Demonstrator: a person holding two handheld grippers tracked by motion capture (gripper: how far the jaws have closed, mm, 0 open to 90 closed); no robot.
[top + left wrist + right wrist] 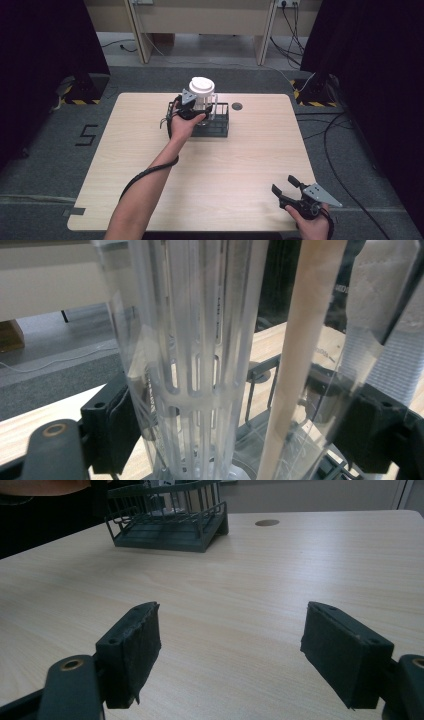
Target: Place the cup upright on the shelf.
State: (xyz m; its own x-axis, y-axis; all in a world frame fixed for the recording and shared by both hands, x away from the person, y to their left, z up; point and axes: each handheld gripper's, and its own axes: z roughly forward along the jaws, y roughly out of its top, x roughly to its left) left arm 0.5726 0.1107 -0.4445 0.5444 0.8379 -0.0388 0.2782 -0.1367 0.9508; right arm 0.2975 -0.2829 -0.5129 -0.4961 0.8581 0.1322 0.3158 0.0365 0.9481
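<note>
A light wood-grain bench (240, 160) with rounded corners stands on grey carpet. A dark wire basket (212, 125) sits on its far middle, near a round cable hole (237, 106).

Can't see much of the clear slotted bottle (200, 355) in left gripper view, top and base both cut off by the frame. Left gripper (189, 111) mostly hidden behind the hand in high view. Wire basket (167, 517) is cropped at the top in right gripper view, contents too blurry to tell.
</note>
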